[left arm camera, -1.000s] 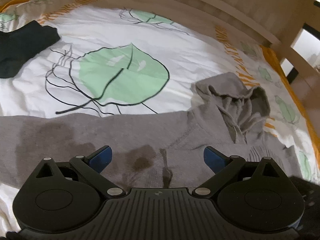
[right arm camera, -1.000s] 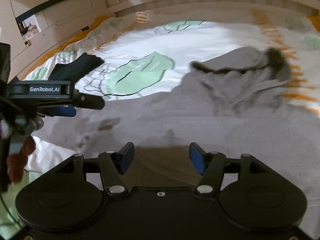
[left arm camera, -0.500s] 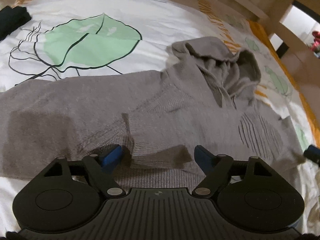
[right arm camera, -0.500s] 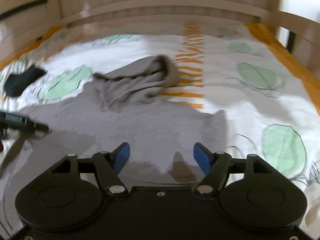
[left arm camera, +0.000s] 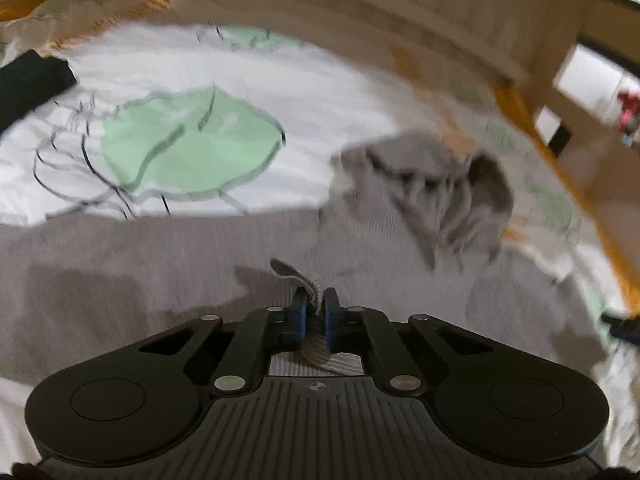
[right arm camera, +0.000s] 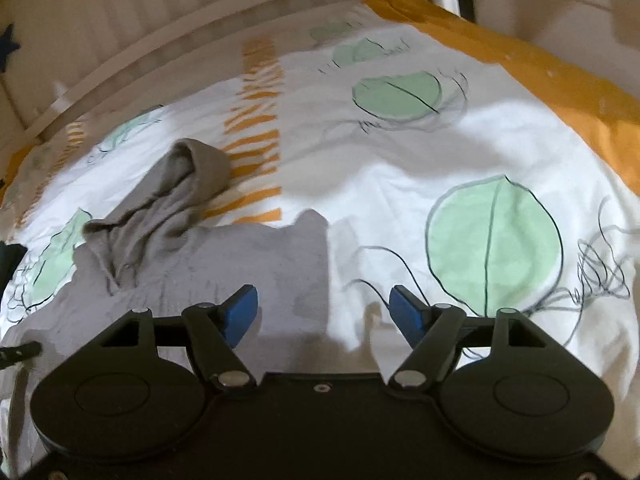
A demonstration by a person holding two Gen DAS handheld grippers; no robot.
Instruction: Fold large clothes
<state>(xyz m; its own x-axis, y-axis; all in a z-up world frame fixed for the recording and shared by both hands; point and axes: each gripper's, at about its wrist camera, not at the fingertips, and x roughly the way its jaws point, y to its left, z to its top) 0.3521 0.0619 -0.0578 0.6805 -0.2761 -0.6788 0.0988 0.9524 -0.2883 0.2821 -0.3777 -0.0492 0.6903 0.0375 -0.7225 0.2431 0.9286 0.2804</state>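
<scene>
A grey hoodie (left arm camera: 160, 272) lies spread flat on the bed, its hood (left arm camera: 440, 184) bunched up at the far right. My left gripper (left arm camera: 314, 298) is shut on a pinched fold of the hoodie's fabric, and a small flap sticks up past the blue pads. In the right wrist view the hoodie (right arm camera: 240, 264) fills the lower left, with the hood (right arm camera: 188, 184) beyond it. My right gripper (right arm camera: 324, 300) hangs open over the hoodie's right-hand edge, where grey cloth meets the white sheet. Nothing is between its fingers.
The bedsheet (right arm camera: 400, 168) is white with green leaf prints and an orange border (right arm camera: 560, 76). A dark garment (left arm camera: 28, 84) lies at the far left of the bed. A wooden bed rail (left arm camera: 320, 4) runs along the far side.
My left gripper has closed from wide open onto a fold of the hoodie. My right gripper has swung right across the hoodie to its edge and opened a little wider.
</scene>
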